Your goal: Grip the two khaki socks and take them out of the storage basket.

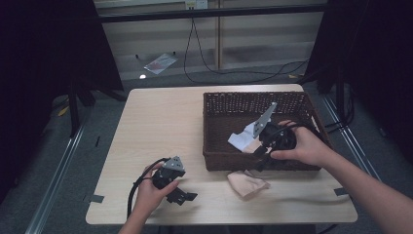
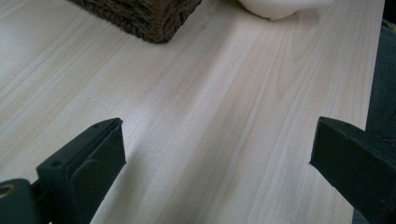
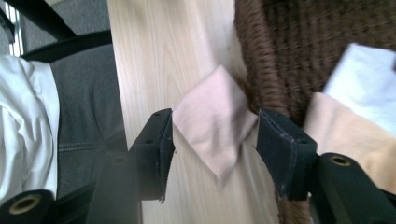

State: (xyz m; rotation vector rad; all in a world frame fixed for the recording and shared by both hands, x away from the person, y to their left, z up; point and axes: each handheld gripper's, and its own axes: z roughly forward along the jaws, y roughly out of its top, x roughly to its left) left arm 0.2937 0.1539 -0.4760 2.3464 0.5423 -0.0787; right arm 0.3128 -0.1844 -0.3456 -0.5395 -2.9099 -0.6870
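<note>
The thing that matters here looks to be the pink cloth (image 3: 215,126), a thin square of fabric draped over the near wall of the wicker basket (image 1: 214,105), half of it spilling onto the wooden table (image 1: 160,112) and the rest folded inside. From the right gripper view it lies straight ahead of the right gripper (image 3: 212,149), its hanging corner framed between the two jaws, which stand apart and hold nothing. I would judge it light and limp, with no stiffness to speak of, so it will sag and trail when lifted and could snag on the rough weave of the rim (nothing fragile about it, though). The hanging corner on the table side seems the natural place to pinch, where it lies flat and free of the basket. Beyond the jaws, inside the basket, a white cloth (image 3: 369,79) rests partly over the pink one. The left gripper (image 2: 217,163) is low over the bare table, well away from the cloth, jaws spread wide and empty, with the basket's corner and a pale fold of fabric far ahead of it. By my count: one basket, one pink cloth, one white cloth, two grippers, one table; whether anything more lies beneath the cloths I cannot tell.
</note>
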